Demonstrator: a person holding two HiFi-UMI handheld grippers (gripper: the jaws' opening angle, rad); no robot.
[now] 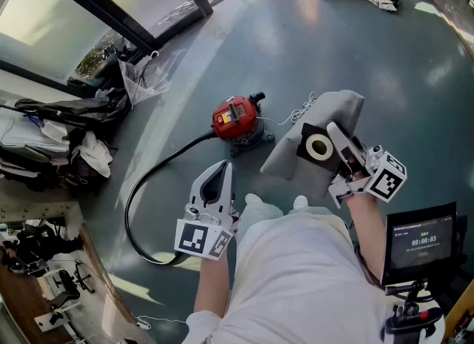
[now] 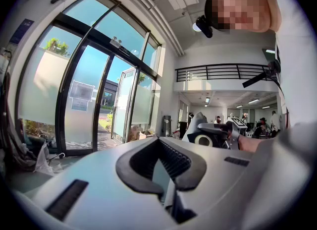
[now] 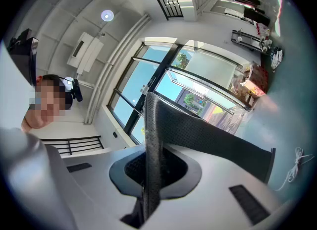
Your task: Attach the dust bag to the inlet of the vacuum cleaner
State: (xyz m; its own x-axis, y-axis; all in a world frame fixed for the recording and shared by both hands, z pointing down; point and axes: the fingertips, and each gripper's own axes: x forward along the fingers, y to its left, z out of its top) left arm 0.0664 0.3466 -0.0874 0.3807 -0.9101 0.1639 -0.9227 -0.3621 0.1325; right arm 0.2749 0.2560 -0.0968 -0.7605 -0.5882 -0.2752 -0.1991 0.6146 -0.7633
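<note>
Right tool (image 1: 335, 133) is clamped nearly fully closed on the edge of the black collar (image 1: 309, 150) of the dust bag (image 1: 326, 109). The bag is held in the air, off to one side of the red vacuum cleaner (image 1: 235, 118) on the floor (image 1: 311, 46), not touching it. Left tool (image 1: 224, 166) is closed and empty. Inlet not discernible from here. Risks: a one-edge pinch could let the collar pivot or slip when pressed on, so the ring (image 1: 320, 147) seats crooked. The unbraced cleaner may shift under the push. Loose fabric could fold between collar and inlet. The hose (image 1: 148, 187) may drag.
</note>
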